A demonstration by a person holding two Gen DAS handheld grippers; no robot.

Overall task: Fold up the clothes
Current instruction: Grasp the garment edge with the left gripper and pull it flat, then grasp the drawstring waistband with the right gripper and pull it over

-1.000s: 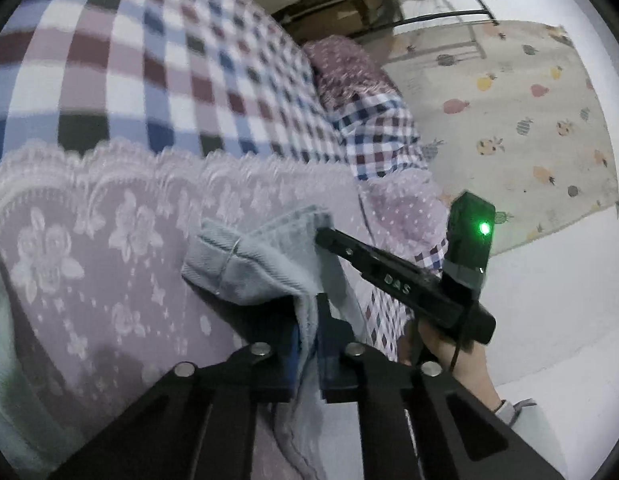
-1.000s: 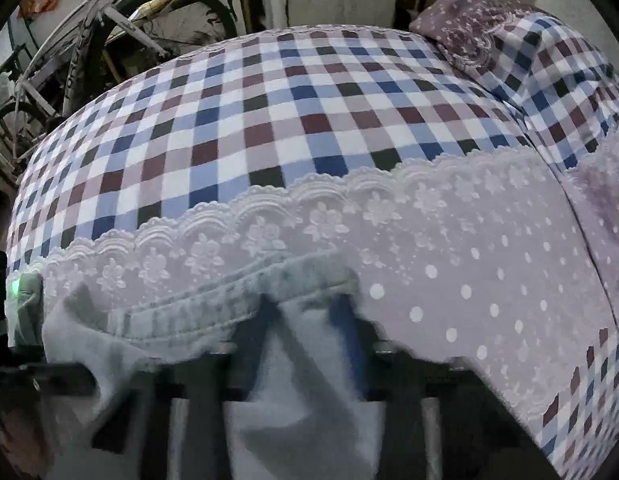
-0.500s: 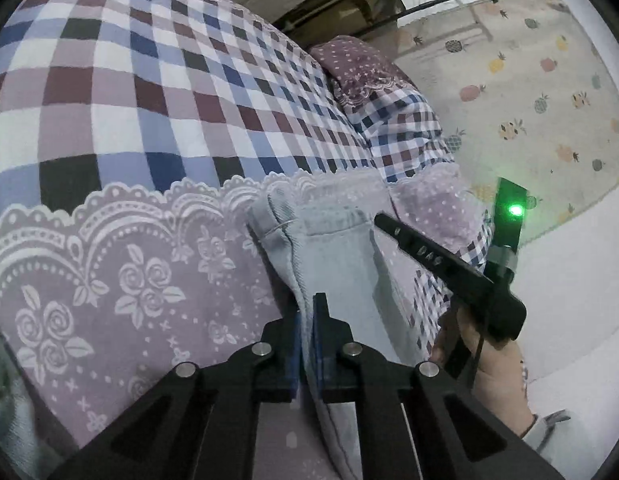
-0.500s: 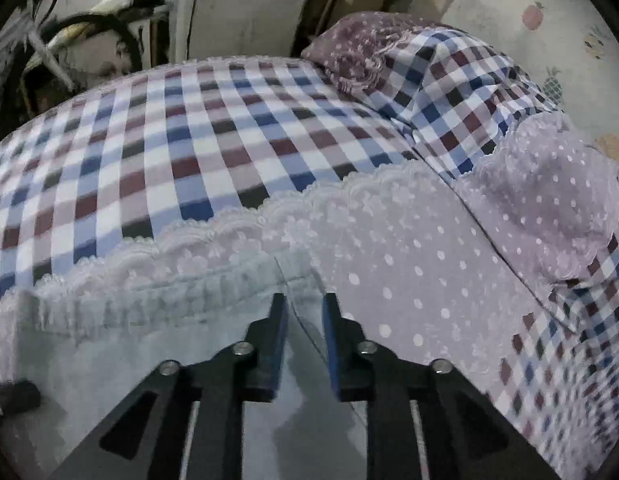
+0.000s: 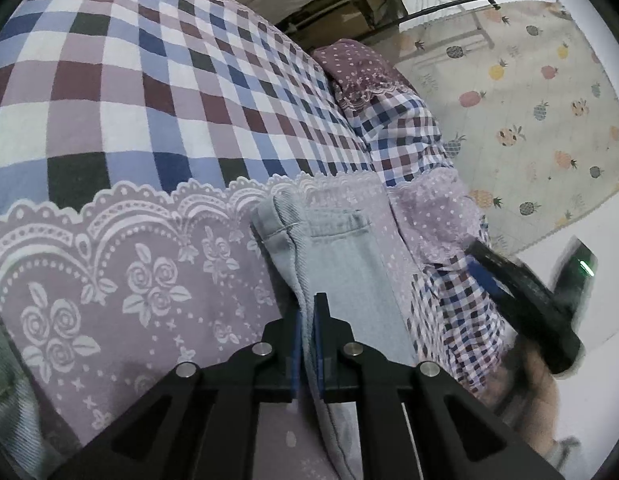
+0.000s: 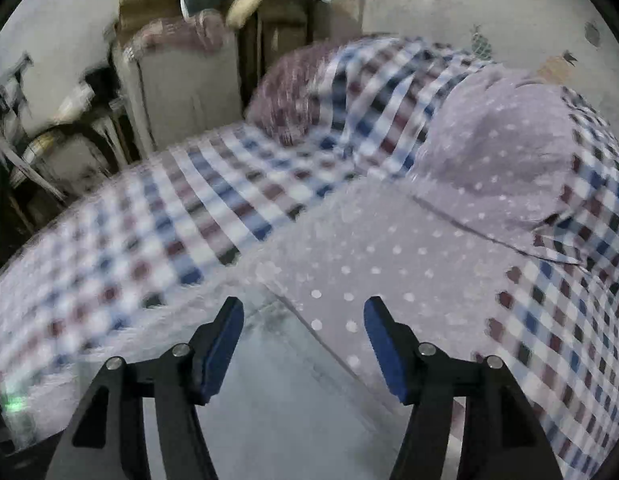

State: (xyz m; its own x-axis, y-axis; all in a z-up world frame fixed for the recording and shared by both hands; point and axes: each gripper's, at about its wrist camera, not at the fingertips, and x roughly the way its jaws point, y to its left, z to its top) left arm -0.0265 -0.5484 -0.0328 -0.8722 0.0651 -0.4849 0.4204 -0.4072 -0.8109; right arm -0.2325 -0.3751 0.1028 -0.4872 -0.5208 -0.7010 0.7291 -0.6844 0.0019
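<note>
Pinching folded edge of pale denim jeans [image 5: 341, 264], L gripper [image 5: 308, 320] clamps cloth; R gripper [image 6: 303, 312] wide open, empty, above same jeans. Jeans lie flat on lilac lace cover [image 5: 121, 280] of bed. Prob thick, floppy, not slippery; grab at seams/waistband corners.

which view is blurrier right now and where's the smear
The right wrist view is blurrier: the checked bedspread and background clutter streak with motion. The left wrist view is mostly sharp on the jeans; only the right gripper smears. Both bend at the fisheye edges.
</note>
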